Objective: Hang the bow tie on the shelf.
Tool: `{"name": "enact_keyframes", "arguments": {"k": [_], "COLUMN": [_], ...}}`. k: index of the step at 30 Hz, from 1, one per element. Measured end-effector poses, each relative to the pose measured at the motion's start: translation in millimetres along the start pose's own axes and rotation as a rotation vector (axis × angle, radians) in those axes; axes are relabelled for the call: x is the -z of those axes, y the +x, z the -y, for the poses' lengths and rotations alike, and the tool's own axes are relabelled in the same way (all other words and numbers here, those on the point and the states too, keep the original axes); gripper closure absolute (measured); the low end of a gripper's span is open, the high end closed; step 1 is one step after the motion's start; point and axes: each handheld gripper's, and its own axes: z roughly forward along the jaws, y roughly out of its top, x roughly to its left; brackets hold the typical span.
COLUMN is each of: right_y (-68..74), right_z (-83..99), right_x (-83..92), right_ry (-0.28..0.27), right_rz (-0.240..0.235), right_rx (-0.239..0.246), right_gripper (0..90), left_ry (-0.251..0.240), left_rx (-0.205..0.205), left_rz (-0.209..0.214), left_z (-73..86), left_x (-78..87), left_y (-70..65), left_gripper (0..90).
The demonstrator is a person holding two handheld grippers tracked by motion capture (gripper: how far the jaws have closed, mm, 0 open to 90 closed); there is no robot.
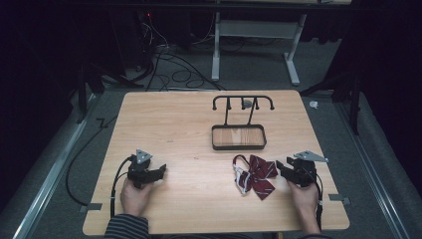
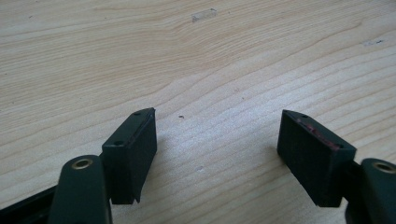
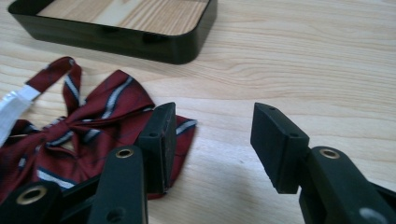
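Black tray stand [image 1: 239, 137] beyond bow tie [image 1: 256, 175]

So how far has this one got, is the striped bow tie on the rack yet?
Nothing looks done yet. The dark red striped bow tie lies flat on the light wooden table, in front of the black tray stand with hooks, whose hooks carry none of it. In hand: the right gripper is open beside the tie, gripping nothing. The left gripper is open over bare wood. Likely left: grasping, lifting, hanging.
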Motion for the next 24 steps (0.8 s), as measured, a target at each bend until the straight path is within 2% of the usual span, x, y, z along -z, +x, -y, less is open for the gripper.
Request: {"name": "enact_keyframes", "arguments": {"k": [7,12,24], "right_y": [8.2,14.4,31.2], "right_z": [-4.6,-9.4,-20.9], "right_x": [0.3,4.8,5.4], "right_ry": [0.0,-0.029,-0.028], "right_rz": [-0.028,-0.05,-0.106], "right_rx": [0.004,0.029,0.072], "right_gripper": [54.0,55.7,58.0], "left_ry": [0.0,0.0,-0.001], "left_rx": [0.0,0.0,0.001], "left_rz": [0.0,0.0,0.001], "left_z": [0.0,0.0,0.0], "left_x": [0.0,0.0,0.0], "left_y": [0.0,0.0,0.1], "left_gripper": [29.0,29.0,29.0]}}
